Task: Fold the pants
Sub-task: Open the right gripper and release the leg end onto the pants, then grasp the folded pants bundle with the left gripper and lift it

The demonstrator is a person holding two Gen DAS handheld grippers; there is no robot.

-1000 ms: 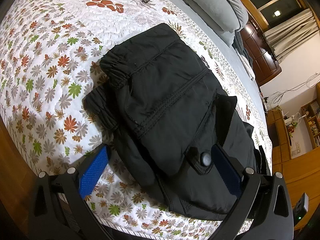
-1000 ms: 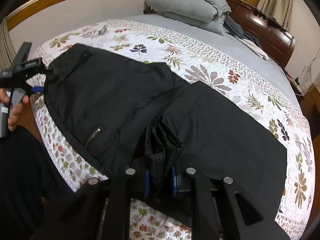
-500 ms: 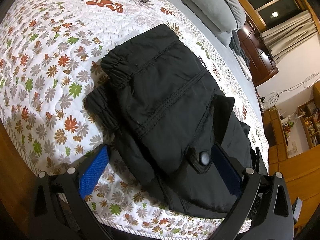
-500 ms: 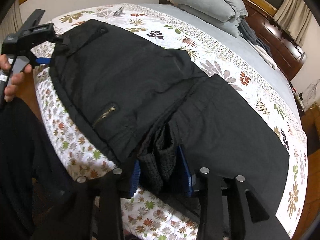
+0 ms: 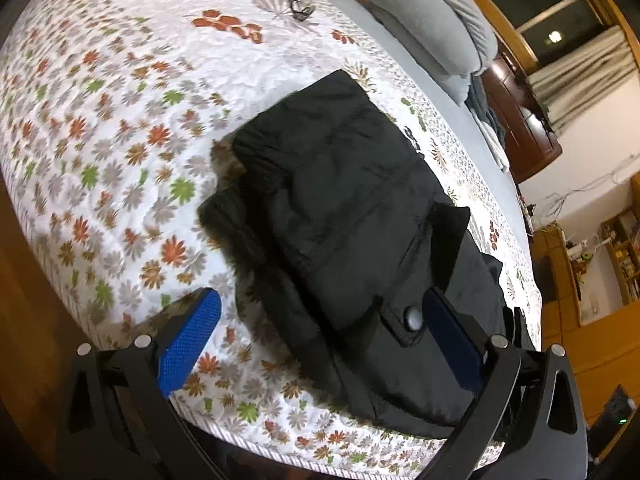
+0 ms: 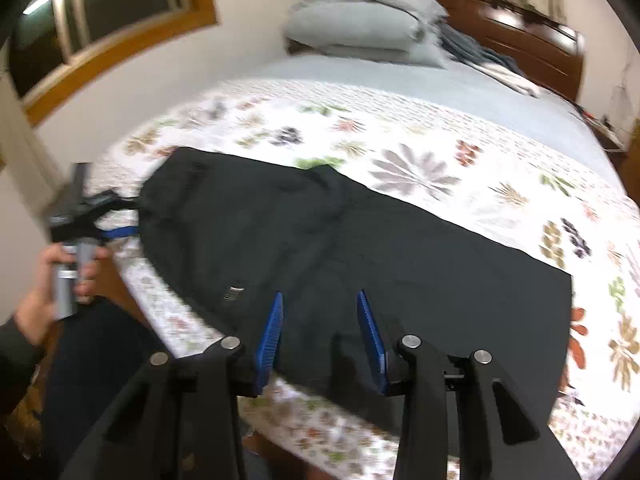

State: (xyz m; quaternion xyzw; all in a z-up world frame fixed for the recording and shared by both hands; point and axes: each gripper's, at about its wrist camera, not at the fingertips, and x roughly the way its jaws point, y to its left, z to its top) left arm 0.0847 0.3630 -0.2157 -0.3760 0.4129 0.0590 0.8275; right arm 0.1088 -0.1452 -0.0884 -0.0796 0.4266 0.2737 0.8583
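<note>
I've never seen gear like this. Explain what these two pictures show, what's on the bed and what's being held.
No robot here: a person holds a two-finger gripper in each hand, each with a fisheye camera looking along its blue-padded fingers. The left wrist view shows the left gripper open, the waist end of the black pants between its fingers. The right wrist view shows the right gripper open over the pants, holding nothing, with the person's left hand at the far edge. The pants lie on a floral quilt; grey pillows sit beyond.
</note>
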